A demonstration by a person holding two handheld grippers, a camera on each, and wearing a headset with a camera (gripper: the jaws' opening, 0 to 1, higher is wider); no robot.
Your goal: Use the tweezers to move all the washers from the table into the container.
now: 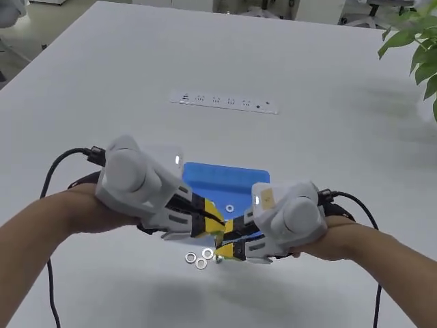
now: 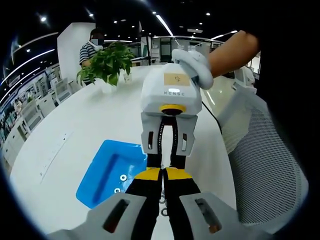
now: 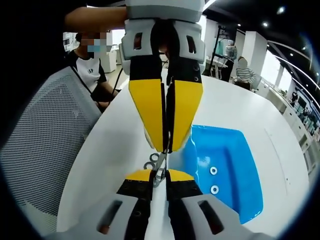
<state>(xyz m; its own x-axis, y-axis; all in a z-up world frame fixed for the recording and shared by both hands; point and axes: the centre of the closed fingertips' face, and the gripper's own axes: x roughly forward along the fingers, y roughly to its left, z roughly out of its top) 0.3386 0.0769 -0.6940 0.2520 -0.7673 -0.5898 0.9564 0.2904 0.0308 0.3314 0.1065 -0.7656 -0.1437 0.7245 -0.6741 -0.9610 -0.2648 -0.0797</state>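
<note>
A white table [image 1: 328, 102] is spreading across the frame, a leafy plant [image 1: 416, 41] is poking in upper right, and probable strip lights [image 2: 163, 23] are glowing overhead.

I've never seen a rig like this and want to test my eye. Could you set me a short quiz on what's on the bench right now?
1. True or false: all the washers already lie in the blue container.
2. What do the right gripper's fingers pinch? A) tweezers B) a washer C) a cable
3. Fill in: in the right gripper view, ___ washers lie inside the container.

Key: 1 false, several lie loose on the table outside it. 2 A. 3 two.
</note>
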